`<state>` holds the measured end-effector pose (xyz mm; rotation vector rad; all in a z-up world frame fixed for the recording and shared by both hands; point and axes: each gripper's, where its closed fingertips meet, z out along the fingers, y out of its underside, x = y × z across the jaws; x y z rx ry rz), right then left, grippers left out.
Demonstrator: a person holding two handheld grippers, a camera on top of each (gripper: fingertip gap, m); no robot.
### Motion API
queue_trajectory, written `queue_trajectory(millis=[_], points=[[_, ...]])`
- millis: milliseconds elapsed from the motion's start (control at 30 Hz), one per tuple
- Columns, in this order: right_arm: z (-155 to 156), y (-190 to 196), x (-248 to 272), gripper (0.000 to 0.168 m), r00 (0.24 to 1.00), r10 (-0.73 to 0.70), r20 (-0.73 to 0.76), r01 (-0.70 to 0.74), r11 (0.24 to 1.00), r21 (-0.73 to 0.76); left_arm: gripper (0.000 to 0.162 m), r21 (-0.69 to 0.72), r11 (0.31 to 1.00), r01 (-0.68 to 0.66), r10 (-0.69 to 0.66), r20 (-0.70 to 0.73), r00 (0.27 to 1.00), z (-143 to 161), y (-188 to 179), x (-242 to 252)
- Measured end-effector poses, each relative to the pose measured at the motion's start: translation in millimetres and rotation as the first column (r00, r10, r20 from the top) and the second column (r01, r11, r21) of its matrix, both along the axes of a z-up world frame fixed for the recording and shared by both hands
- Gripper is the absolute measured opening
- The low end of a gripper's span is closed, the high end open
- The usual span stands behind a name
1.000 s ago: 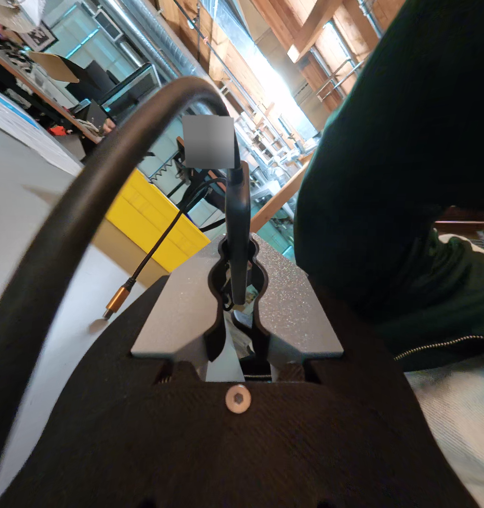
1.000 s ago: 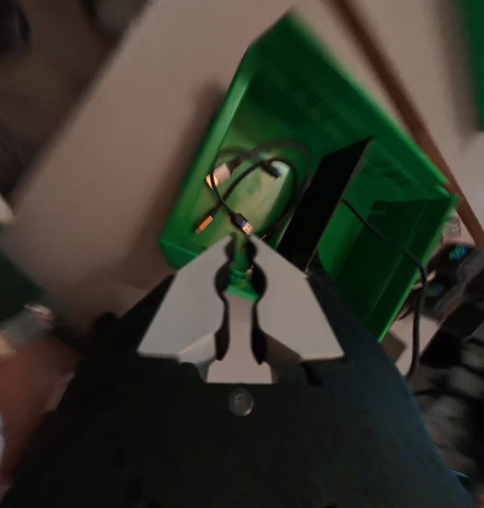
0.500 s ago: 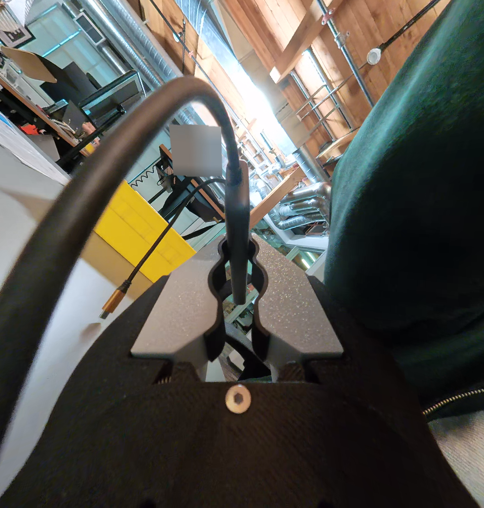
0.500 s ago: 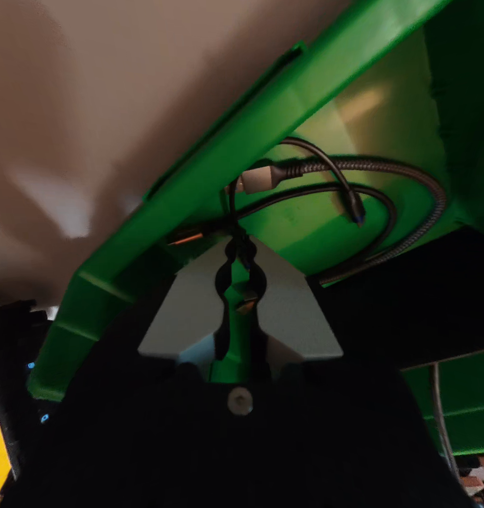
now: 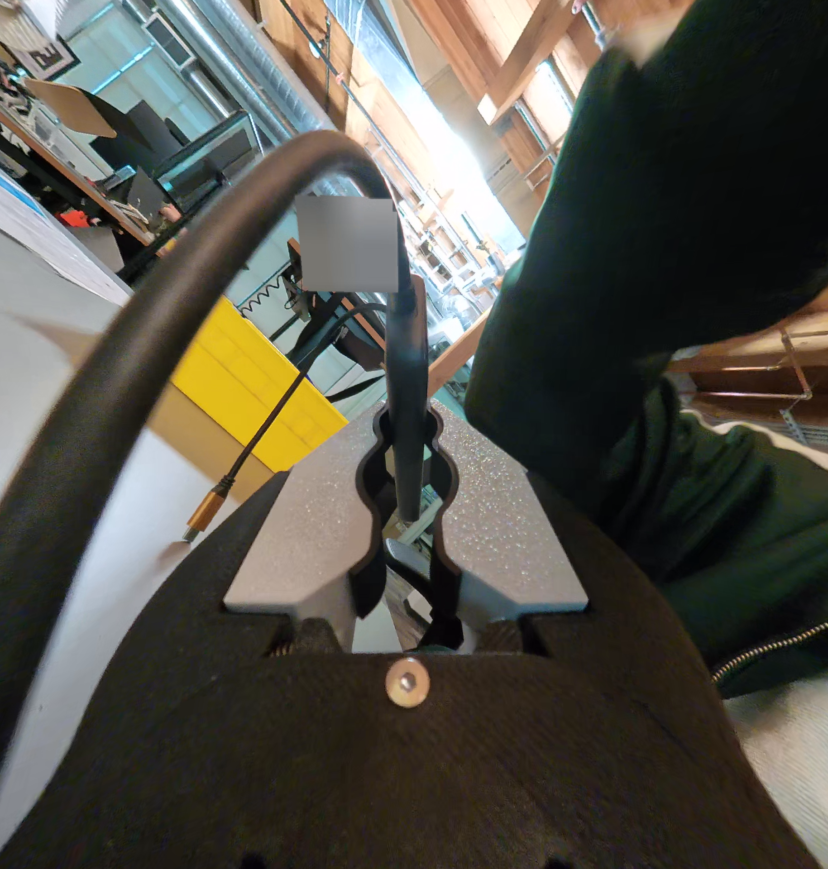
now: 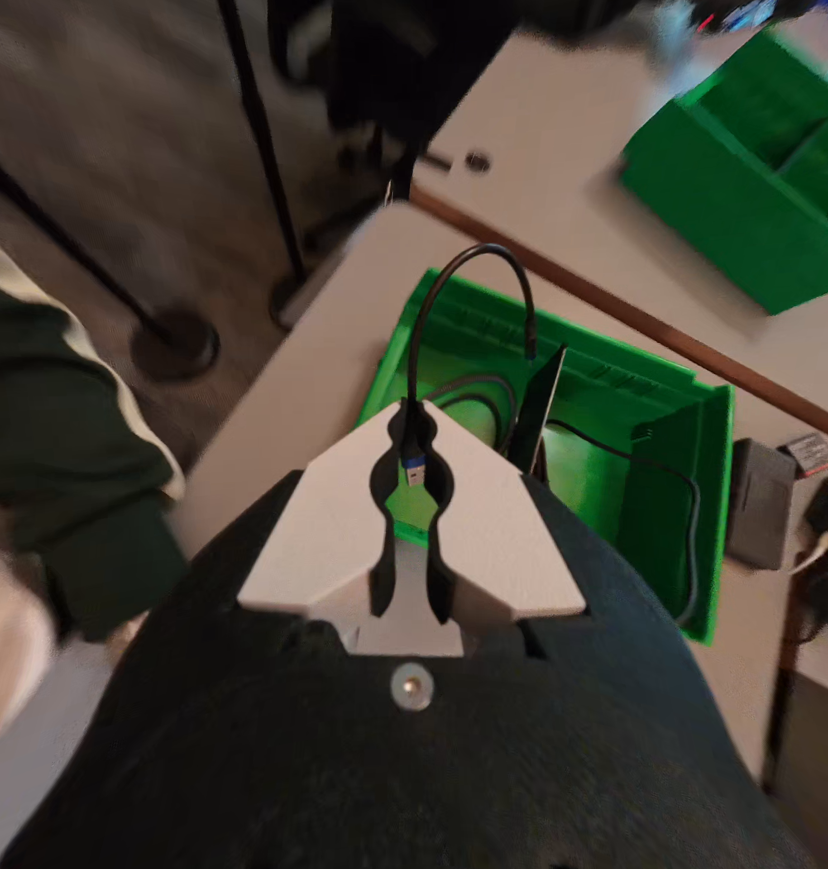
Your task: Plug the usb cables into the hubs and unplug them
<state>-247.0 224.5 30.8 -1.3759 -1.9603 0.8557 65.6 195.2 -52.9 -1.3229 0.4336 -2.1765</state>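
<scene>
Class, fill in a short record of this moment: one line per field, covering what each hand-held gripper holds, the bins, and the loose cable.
Left hand-held gripper: shut on a slim black hub, held upright, with a thick black cord
Right hand-held gripper: shut on a black USB cable, blue-tipped plug toward the camera
Green bin: on the table, below the right gripper, cables inside
Yellow bin: on the table
Loose cable: copper-coloured plug near the tabletop

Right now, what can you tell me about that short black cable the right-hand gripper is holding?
The short black cable is thin and smooth. The right gripper pinches it just behind a blue-tipped metal USB plug, which points back toward the camera. The cord arches upward and over, its free end dangling above the green bin, touching nothing else.
</scene>
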Motion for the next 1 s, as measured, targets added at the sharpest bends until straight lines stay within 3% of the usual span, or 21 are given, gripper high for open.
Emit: queue_trajectory(millis=[100,167,267,333,400,467,633,733,833,1000], points=[[44,-11,49,0.002,0.966,-0.140,-0.215,0.099,0.977,-0.190,0.008,-0.013,0.999,-0.030,0.030,0.001,1.000,0,5,-3],[66,-17,90,0.002,0.906,-0.252,-0.341,0.152,0.943,-0.295,0.008,-0.015,0.998,-0.056,0.056,-0.013,0.998,-2,9,-5],[87,-25,163,0.002,0.781,-0.381,-0.495,0.233,0.913,-0.334,0.008,-0.010,0.992,-0.129,0.127,-0.120,0.985,-15,20,-4],[89,-22,222,0.002,0.647,-0.490,-0.584,0.367,0.872,-0.325,0.009,0.032,0.982,-0.188,0.191,-0.176,0.966,-19,25,-8],[73,-18,279,0.001,0.501,-0.607,-0.617,0.500,0.785,-0.366,0.008,0.102,0.965,-0.241,0.260,-0.252,0.932,-25,29,-11],[35,-18,322,0.000,0.380,-0.715,-0.587,0.593,0.676,-0.439,0.008,0.176,0.940,-0.293,0.335,-0.315,0.888,-31,35,-15],[-75,-43,367,0.001,0.257,-0.841,-0.476,0.738,0.489,-0.465,0.009,0.250,0.911,-0.328,0.401,-0.351,0.846,-33,37,-19],[-86,-54,365,0.001,0.262,-0.851,-0.456,0.726,0.485,-0.488,0.009,0.280,0.915,-0.290,0.380,-0.359,0.852,-33,32,-15],[-82,-49,370,0.001,0.215,-0.863,-0.457,0.677,0.469,-0.567,0.008,0.331,0.909,-0.255,0.372,-0.367,0.853,-32,27,-12],[-95,-34,385,0.001,0.109,-0.943,-0.314,0.514,0.323,-0.795,0.009,0.372,0.898,-0.234,0.382,-0.398,0.834,-35,24,-8]])
